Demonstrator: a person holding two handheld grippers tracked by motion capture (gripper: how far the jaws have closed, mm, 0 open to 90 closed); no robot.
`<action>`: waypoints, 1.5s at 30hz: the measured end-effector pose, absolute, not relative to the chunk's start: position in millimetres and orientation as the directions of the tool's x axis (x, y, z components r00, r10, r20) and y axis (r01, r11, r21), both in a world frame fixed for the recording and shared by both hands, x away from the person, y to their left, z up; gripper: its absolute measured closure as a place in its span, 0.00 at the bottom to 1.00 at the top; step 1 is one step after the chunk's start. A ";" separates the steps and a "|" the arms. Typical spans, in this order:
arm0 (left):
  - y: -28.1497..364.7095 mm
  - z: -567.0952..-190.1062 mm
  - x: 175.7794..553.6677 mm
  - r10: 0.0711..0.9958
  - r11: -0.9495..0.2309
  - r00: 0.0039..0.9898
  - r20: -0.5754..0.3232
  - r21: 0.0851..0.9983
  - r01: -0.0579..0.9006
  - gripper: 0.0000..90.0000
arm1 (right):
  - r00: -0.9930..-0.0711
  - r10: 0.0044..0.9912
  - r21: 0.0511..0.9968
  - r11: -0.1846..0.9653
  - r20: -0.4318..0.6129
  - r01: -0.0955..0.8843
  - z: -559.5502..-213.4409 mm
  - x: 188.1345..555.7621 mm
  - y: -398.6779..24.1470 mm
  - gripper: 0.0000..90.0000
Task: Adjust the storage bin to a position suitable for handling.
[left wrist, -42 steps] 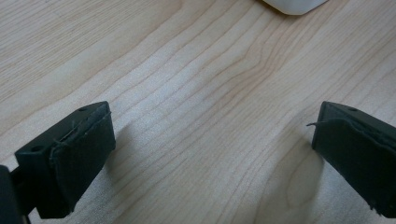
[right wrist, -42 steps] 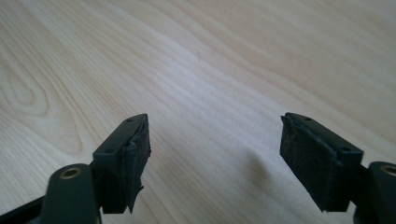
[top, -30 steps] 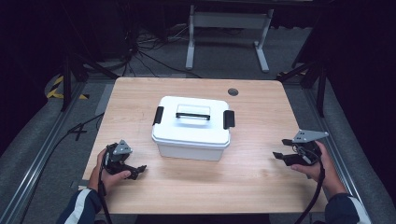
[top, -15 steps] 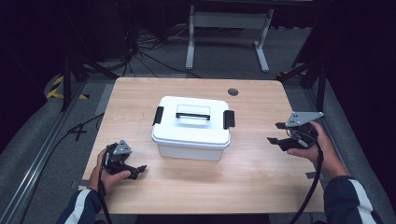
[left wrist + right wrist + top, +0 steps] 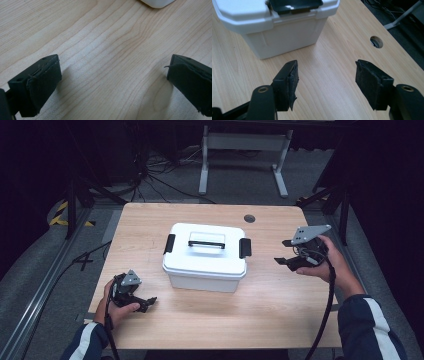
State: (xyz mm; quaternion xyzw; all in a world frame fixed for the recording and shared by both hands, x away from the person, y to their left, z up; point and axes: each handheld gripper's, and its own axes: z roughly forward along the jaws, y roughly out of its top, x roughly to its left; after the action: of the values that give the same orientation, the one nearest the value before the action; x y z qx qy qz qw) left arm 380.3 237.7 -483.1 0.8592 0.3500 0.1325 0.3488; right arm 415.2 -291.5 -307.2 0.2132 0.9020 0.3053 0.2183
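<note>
Mid-table, nearer the far edge: rigid, smooth white plastic lidded storage box (image 5: 206,256), likely light, best taken by black side latches (image 5: 244,248) or top handle (image 5: 206,241); left gripper (image 5: 148,303) and right gripper (image 5: 281,252) both gaping wide, empty.

Left gripper (image 5: 131,291): black body, small grey three-cornered plate on top, black cable trailing back past wrist. Right gripper (image 5: 291,261): black too, larger grey three-cornered plate with dark dots near corners, thick black cable looping down along forearm. Sleeves (image 5: 371,330): dark navy, white stripe down each. Right gripper view: jaws matte black, blocky, faced with rough dark padding frayed at edges; round brass-toned fastener on each jaw arm. Left gripper view: same black padded jaws, edges worn, loose threads.
</note>
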 end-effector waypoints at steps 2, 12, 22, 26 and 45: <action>237.7 -483.1 380.3 0.694 -0.512 0.720 -0.016 0.692 0.509 0.00 | -0.817 0.509 0.643 0.727 -0.271 0.240 -303.3 416.0 -287.1 0.39; 237.7 -483.1 380.3 0.694 -0.512 0.720 -0.016 0.692 0.509 0.00 | -0.837 0.456 0.636 0.751 -0.302 0.180 -287.2 418.6 -258.9 0.39; 238.0 -482.4 380.3 0.691 -0.518 0.723 -0.016 0.687 0.510 0.00 | -0.854 0.408 0.613 0.777 -0.324 0.139 -273.0 424.6 -231.8 0.41; 237.9 -482.6 380.3 0.692 -0.516 0.722 -0.017 0.688 0.510 0.00 | -0.860 0.392 0.607 0.784 -0.326 0.128 -268.5 427.1 -221.4 0.42; 237.9 -482.7 380.2 0.693 -0.516 0.721 -0.015 0.688 0.510 0.00 | -0.900 0.265 0.541 0.840 -0.346 0.039 -264.7 441.8 -154.5 0.49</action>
State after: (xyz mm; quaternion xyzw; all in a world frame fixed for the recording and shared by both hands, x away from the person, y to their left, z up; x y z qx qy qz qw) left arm 380.2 237.9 -482.7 0.8606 0.3493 0.1320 0.3464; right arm 441.8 -154.5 -264.7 0.0812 0.9363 0.2709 0.2082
